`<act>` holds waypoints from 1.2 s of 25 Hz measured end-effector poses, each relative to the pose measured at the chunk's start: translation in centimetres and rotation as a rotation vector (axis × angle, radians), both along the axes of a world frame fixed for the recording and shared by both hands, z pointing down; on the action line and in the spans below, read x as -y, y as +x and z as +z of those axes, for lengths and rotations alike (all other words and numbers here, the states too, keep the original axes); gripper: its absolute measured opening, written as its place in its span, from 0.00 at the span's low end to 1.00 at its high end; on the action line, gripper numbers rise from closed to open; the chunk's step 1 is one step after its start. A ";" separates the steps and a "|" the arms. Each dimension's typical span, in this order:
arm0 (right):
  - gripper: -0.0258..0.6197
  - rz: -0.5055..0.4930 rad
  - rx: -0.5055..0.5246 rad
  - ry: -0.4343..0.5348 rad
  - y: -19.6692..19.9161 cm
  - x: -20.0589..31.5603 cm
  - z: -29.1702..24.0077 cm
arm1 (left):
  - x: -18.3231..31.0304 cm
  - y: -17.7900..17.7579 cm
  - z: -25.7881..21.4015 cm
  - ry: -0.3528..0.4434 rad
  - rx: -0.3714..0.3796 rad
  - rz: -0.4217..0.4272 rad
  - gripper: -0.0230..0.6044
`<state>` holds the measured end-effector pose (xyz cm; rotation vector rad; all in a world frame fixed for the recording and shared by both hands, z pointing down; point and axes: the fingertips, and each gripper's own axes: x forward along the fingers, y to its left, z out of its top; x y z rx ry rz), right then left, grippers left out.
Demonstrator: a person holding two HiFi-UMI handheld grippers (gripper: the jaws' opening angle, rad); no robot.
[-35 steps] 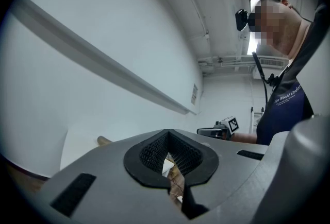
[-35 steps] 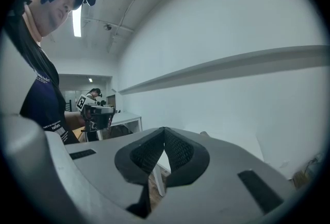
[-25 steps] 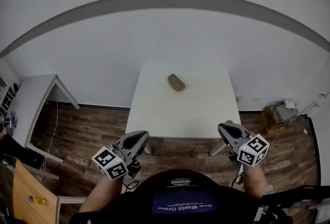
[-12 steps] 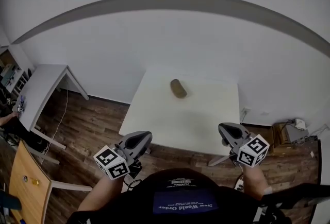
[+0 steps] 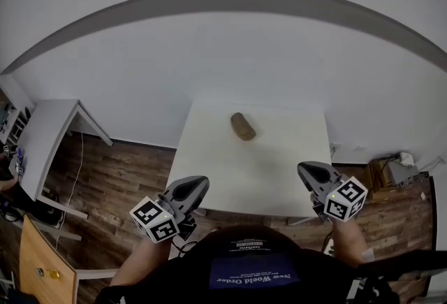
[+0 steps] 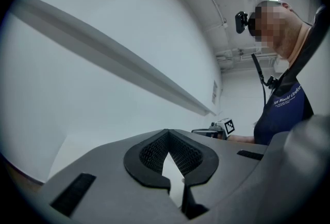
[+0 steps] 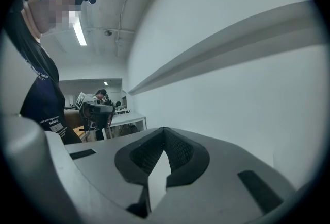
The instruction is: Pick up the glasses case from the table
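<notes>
Since the glasses case (image 5: 243,126) lies untouched on the white worktop (image 5: 279,177), in the upper middle of the head view and toward the far edge, the task looks to be no further than the approach. The left tool (image 5: 200,182) sits at lower left and the right tool (image 5: 302,168) at lower right, both about the near edge and well apart from the case. Each has its jaws brought together on nothing; in each tool's own view the dark pads meet at the tip. Everything is left to do: reaching across, opening a tool, closing on the case, lifting it. Only the head view shows the case and the worktop. The two gripper views look past the jaws at a pale wall (image 7: 232,115) with a grey rail (image 7: 232,37), so neither shows the case. The left gripper view also catches the right tool's marker cube (image 6: 227,125) at middle right, beside the person's torso (image 6: 283,115).
</notes>
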<state>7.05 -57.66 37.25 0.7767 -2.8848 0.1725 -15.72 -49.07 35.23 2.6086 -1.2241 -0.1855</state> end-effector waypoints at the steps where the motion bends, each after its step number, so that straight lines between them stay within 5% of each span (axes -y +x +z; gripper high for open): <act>1: 0.04 0.009 -0.001 0.002 -1.4 0.5 -0.4 | 1.0 -1.4 -0.2 0.006 0.000 0.014 0.04; 8: 0.04 0.125 0.004 0.018 -9.2 4.7 -2.6 | 7.6 -10.4 -1.5 0.036 0.008 0.117 0.04; 16: 0.04 0.198 -0.039 -0.033 -13.7 8.5 -1.2 | 13.4 -15.0 1.0 0.001 -0.033 0.200 0.04; 24: 0.04 0.191 -0.043 -0.034 -13.5 9.7 -0.3 | 14.2 -14.8 2.4 -0.014 -0.035 0.187 0.04; 30: 0.04 0.090 -0.012 -0.063 -9.1 18.0 1.4 | 20.4 -9.4 2.0 -0.037 0.003 0.092 0.04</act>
